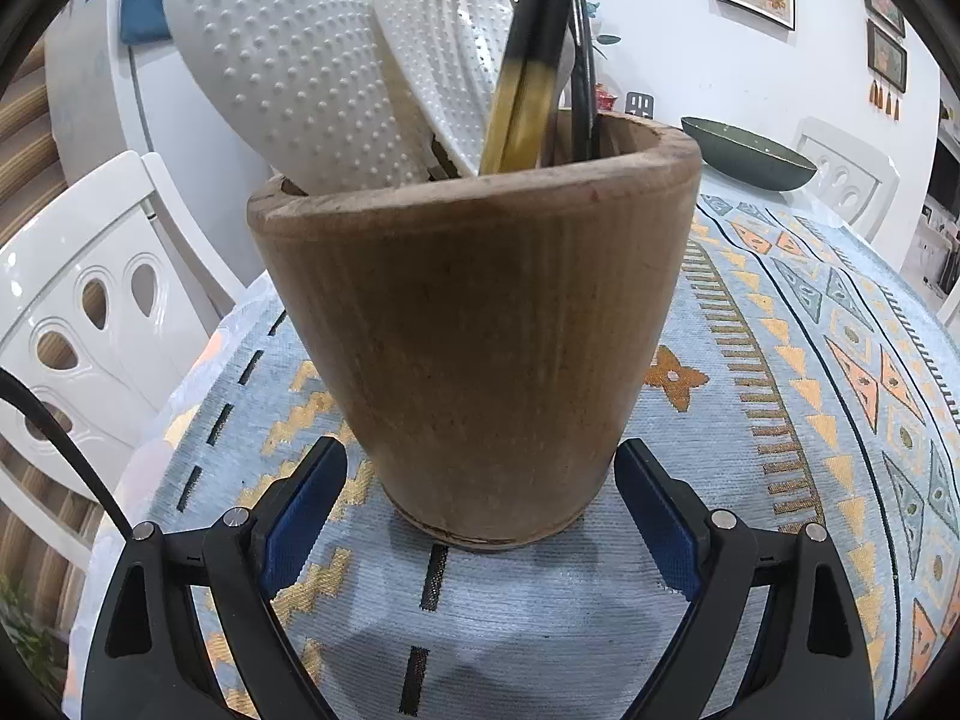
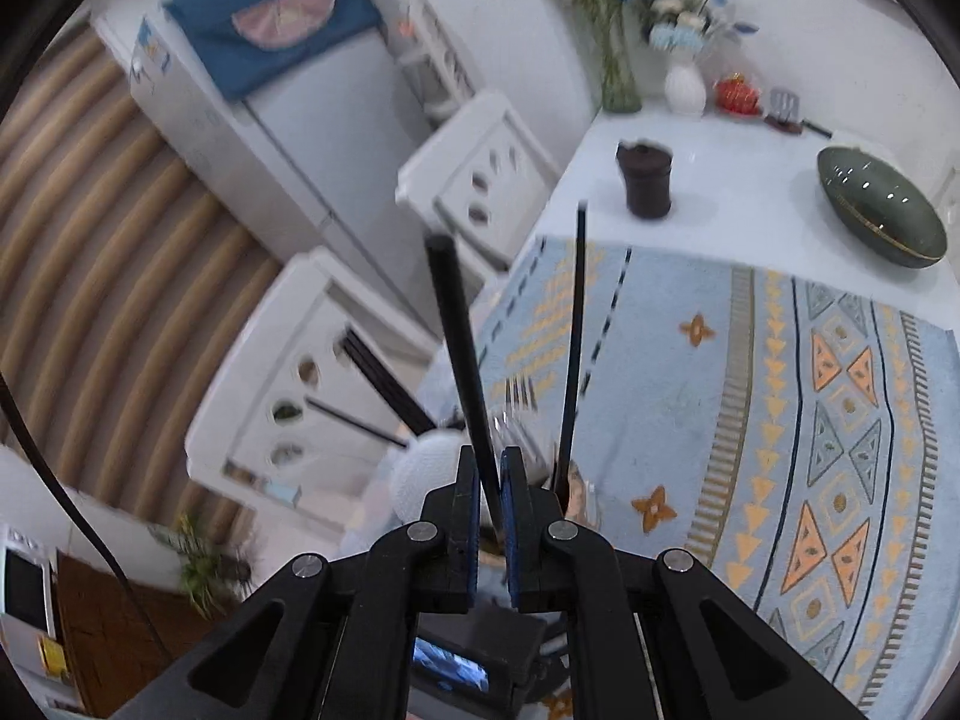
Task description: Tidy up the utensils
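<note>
A wooden utensil holder [image 1: 480,330] stands on the patterned cloth [image 1: 780,372], filling the left wrist view. Two white dimpled rice paddles [image 1: 288,60] and dark sticks rise from it. My left gripper [image 1: 480,450] is open around the holder's base, its blue pads [image 1: 306,510] close beside the wall, with a sliver of cloth showing on the left. A black chopstick with an amber lower end [image 1: 522,90] reaches into the holder, blurred. In the right wrist view my right gripper [image 2: 489,456] is shut on that black chopstick [image 2: 462,348], right above the holder. Another thin black stick [image 2: 576,330] stands beside it.
A grey-green bowl [image 1: 750,153] [image 2: 882,216] and a dark lidded jar [image 2: 645,180] sit farther back on the table. Vases with flowers [image 2: 684,84] stand at the far edge. White chairs [image 1: 90,312] [image 2: 480,180] line the table's left side, and a fridge [image 2: 270,120] stands behind them.
</note>
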The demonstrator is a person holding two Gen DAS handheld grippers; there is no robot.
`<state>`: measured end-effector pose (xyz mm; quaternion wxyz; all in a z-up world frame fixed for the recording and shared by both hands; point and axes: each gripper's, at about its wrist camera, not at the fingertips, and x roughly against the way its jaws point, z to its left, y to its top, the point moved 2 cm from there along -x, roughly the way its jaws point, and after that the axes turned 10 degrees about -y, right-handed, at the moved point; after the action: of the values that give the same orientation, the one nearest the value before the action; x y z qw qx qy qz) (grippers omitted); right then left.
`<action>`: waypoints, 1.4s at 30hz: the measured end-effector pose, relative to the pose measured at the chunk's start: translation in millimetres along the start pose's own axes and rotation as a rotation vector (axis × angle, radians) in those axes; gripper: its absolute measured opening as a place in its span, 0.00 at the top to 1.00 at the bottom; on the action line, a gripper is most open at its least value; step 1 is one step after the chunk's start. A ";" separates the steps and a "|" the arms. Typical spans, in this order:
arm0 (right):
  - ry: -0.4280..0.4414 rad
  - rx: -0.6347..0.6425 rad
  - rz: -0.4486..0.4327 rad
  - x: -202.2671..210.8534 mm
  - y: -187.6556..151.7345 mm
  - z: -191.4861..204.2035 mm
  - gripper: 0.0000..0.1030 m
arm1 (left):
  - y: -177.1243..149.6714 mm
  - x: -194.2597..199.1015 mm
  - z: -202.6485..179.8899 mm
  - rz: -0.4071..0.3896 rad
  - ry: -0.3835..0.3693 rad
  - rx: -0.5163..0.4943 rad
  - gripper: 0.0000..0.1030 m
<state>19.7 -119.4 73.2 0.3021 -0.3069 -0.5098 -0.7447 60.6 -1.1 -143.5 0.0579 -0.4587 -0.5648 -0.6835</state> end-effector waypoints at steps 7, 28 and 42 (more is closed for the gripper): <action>-0.036 0.064 0.005 -1.0 3.0 12.8 0.87 | 0.4 -1.6 0.5 0.005 0.001 -0.002 0.12; -0.099 -0.209 -0.330 110.6 -26.1 -90.2 0.25 | -0.5 -4.4 1.3 0.019 -0.007 -0.001 0.12; -0.483 -0.138 -0.083 22.1 -144.8 -143.7 0.25 | -3.1 -7.5 4.4 0.042 -0.014 0.005 0.11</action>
<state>-126.1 -215.1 -34.9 0.1190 -0.4745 -0.5274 -0.6947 65.5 0.3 -151.1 0.0693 -0.4751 -0.5572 -0.6775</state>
